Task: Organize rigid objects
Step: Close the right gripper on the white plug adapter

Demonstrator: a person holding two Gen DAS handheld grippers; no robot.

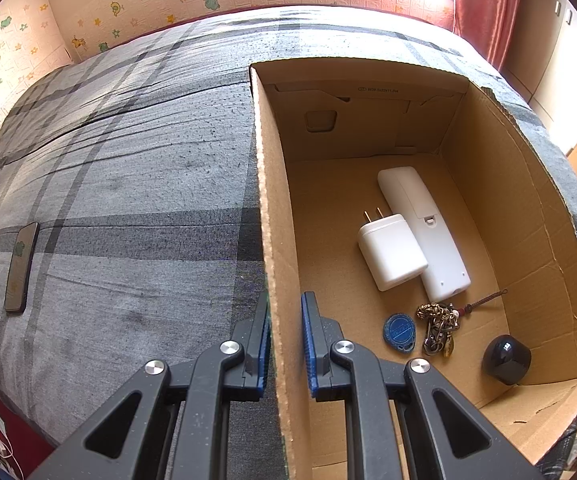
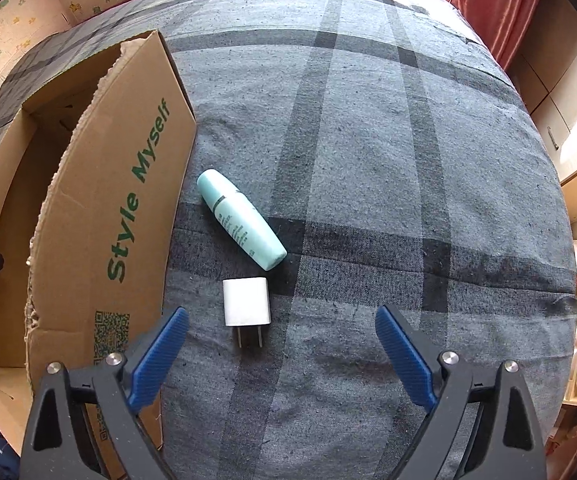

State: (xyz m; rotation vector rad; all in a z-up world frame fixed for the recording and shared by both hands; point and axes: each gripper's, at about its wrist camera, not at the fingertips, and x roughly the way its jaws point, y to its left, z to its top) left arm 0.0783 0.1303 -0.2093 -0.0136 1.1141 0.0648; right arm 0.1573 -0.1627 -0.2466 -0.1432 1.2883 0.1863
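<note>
Left wrist view looks steeply down along the left gripper [image 1: 286, 338], whose blue pads are clamped on the side wall of the cardboard box [image 1: 266, 216], one pad outside and one inside. Beyond them, on the box floor, lie a white charger [image 1: 391, 251] touching a white remote [image 1: 424, 232], a blue tag [image 1: 399, 330], a key bunch [image 1: 438, 328] and a black round object [image 1: 506, 359]. A phone [image 1: 21, 266] lies well apart on the plaid bed cover [image 1: 128, 184]. Right wrist view shows the right gripper [image 2: 281, 354] also tilted steeply down, jaws spread wide with nothing gripped. A small white plug [image 2: 246, 302] lies between and just beyond its fingertips, and a mint bottle [image 2: 240, 219] on its side lies farther out, beside the box's printed wall.
</note>
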